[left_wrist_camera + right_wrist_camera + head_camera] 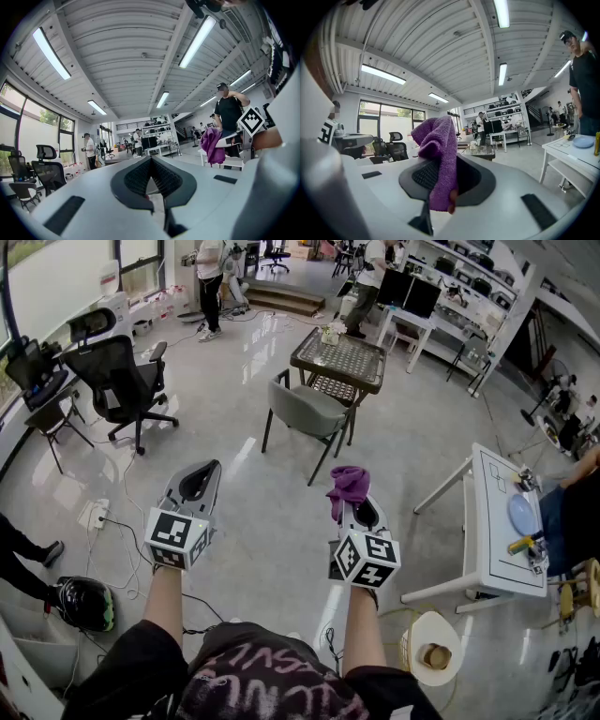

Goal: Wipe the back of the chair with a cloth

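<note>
L gripper (199, 480), R gripper (362, 513) fwd, abreast; cloth (349, 484) in R.

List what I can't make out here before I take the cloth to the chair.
- Grey chair, its back: in the head view it is too small to judge any dirt, and I can't find it in either gripper view.
- Right gripper fingertips: the purple cloth drapes over them in the head view and the right gripper view.
- How deep the cloth sits between the jaws: its own folds hide this in the right gripper view.
</note>
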The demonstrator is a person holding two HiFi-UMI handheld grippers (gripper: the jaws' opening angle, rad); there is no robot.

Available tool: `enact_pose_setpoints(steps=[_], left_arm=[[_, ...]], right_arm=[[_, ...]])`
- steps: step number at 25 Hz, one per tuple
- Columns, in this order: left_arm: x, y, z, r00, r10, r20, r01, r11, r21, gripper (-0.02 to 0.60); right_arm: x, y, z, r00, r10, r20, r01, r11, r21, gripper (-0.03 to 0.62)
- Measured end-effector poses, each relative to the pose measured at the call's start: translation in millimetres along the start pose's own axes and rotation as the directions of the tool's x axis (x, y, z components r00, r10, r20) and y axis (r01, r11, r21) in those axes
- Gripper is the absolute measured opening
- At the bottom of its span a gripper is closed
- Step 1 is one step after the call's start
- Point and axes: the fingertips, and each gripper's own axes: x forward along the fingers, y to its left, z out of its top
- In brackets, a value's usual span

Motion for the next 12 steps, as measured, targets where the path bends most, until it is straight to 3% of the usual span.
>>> enact_pose_setpoints(steps=[12], left_arm=[[-10.9, -2.6, 3.9, 1.0, 0.004, 0.016, -0.004, 1.0, -0.024, 0.009]], right_arm=[[-10.6, 0.9, -4.6, 1.0, -0.002, -0.001, 0.002, 1.0, -0.006, 0.092]])
